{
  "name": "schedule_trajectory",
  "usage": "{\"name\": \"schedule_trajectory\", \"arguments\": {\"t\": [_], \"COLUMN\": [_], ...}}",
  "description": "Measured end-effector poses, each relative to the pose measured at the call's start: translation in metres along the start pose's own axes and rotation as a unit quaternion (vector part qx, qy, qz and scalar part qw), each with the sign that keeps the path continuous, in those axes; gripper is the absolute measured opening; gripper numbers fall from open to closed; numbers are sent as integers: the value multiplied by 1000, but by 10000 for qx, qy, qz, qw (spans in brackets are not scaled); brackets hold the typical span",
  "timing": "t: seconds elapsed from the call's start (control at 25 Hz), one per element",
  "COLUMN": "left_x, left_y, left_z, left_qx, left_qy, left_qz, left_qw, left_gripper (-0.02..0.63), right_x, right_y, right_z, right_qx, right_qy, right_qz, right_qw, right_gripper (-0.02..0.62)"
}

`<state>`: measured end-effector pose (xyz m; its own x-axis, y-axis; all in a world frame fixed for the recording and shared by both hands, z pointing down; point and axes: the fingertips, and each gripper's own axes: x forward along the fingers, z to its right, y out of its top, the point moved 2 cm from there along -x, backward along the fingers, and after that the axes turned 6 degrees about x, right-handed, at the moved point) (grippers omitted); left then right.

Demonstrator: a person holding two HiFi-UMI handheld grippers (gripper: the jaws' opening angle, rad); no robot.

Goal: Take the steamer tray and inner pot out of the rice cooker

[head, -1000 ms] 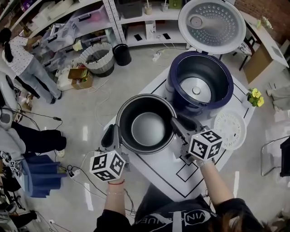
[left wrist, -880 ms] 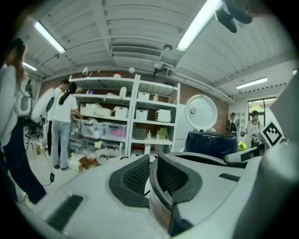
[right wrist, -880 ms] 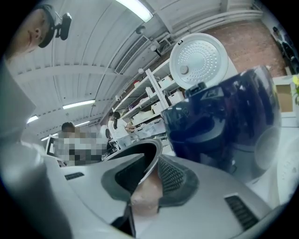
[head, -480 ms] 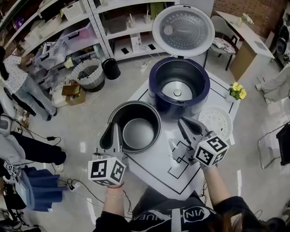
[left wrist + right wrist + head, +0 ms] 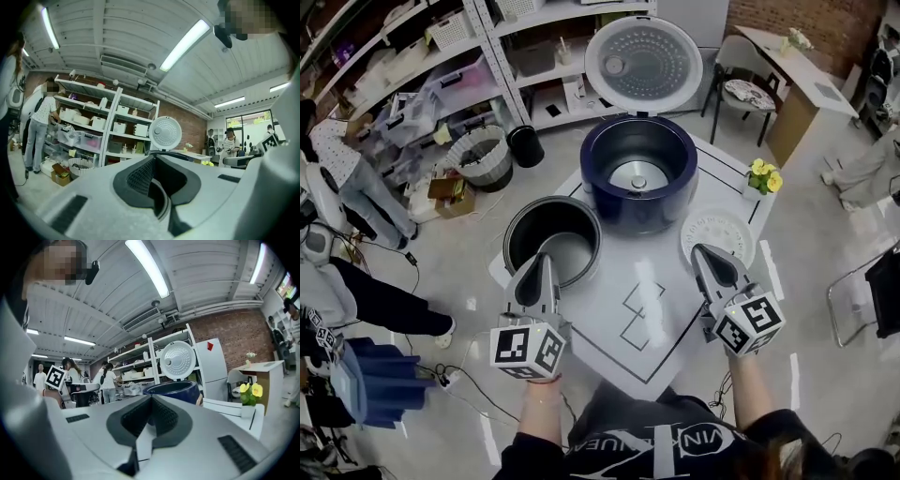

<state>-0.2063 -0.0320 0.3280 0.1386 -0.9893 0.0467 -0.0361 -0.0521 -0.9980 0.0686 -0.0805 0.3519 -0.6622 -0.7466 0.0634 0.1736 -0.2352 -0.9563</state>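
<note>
The dark blue rice cooker (image 5: 637, 178) stands at the far side of the white table (image 5: 661, 328), with its lid (image 5: 643, 64) up and its cavity bare. The black inner pot (image 5: 553, 239) rests on the table to its left, and the white steamer tray (image 5: 717, 234) lies flat to its right. My left gripper (image 5: 544, 259) hovers just before the pot's near rim, shut and empty. Near the tray's front edge my right gripper (image 5: 703, 253) is shut too, holding nothing. In the left gripper view the closed jaws (image 5: 154, 161) point toward the raised lid (image 5: 165, 132). The right gripper view looks past its gripper (image 5: 149, 401) to the cooker (image 5: 174, 390).
A small pot of yellow flowers (image 5: 760, 175) stands at the table's right corner. Shelving (image 5: 459, 66), a woven basket (image 5: 483, 150) and a cardboard box (image 5: 445, 192) lie beyond on the left. People (image 5: 337, 178) stand at the far left; a chair (image 5: 741, 89) is behind the cooker.
Both grippers have let go of the inner pot's rim, drawn back toward me and risen, and their jaws have shut. The pot stays on the table left of the cooker.
</note>
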Motion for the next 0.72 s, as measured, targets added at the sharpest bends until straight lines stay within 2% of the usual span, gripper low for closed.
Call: {"name": "schedule_trajectory", "arguments": {"t": [0.28,0.72], "left_x": [-26,-78], "left_y": [10,-2], "left_z": [50,85], "left_qx": [45,173], "left_qy": [-168,-50], "left_qz": [147,260], "left_qw": [9997,9995], "left_gripper": [18,18], "right_x": [-57,-106], "right_y": [16,6], "right_z": [5,-12], "right_qx": [-126,-190], "right_qy": [-59,115], "right_qz": [238,326], "right_qw": [9996,9992], "right_gripper": [-2,-2]}}
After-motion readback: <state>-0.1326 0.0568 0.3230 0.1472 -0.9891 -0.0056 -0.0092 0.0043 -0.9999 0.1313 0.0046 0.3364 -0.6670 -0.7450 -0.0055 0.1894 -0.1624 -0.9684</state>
